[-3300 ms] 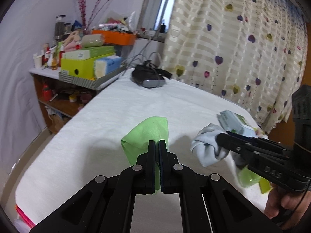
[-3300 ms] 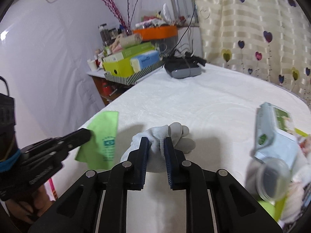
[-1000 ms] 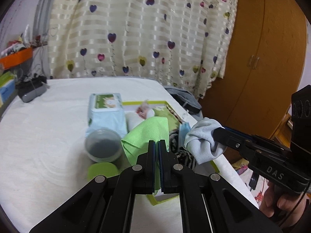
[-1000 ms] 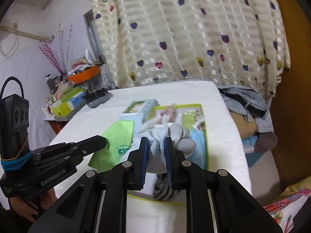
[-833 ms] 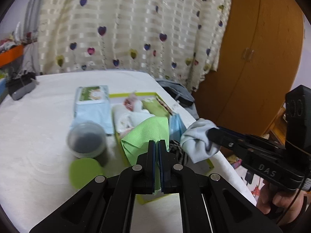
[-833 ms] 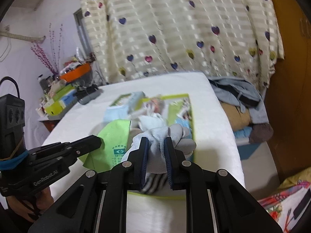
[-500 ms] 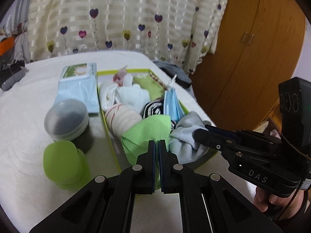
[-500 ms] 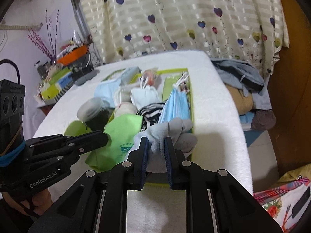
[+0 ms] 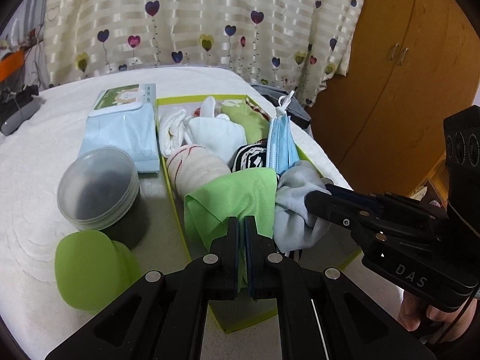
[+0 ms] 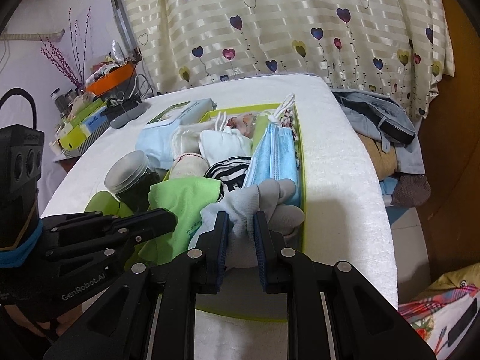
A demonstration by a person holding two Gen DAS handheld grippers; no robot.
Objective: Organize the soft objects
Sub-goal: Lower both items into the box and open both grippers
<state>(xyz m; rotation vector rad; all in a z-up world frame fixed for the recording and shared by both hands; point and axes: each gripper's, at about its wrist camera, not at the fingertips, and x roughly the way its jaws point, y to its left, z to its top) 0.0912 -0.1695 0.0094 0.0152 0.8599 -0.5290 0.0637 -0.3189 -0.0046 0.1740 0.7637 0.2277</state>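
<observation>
My left gripper [image 9: 242, 222] is shut on a green cloth [image 9: 240, 198], which hangs over the near end of a lime-rimmed tray [image 9: 168, 177]. My right gripper [image 10: 241, 220] holds a light grey glove [image 10: 270, 198] just right of the green cloth. Its jaws are opening, and the glove's fabric still fills the gap between them. The glove rests low over the tray's near right corner. The tray [image 10: 301, 162] holds white cloths, a rolled beige sock [image 9: 195, 168], a black-and-white striped cloth and blue face masks [image 10: 273, 156].
Left of the tray lie a wet-wipes pack [image 9: 123, 132], a jar with a clear lid [image 9: 97, 186] and a green lid [image 9: 87, 270]. A clothes pile [image 10: 387, 126] sits past the table's right edge. A heart-print curtain and a wooden wardrobe stand behind.
Both grippers swung from the bare table over to the tray, then sank toward it with their cloths. The green cloth and glove now hang just above the tray's near end.
</observation>
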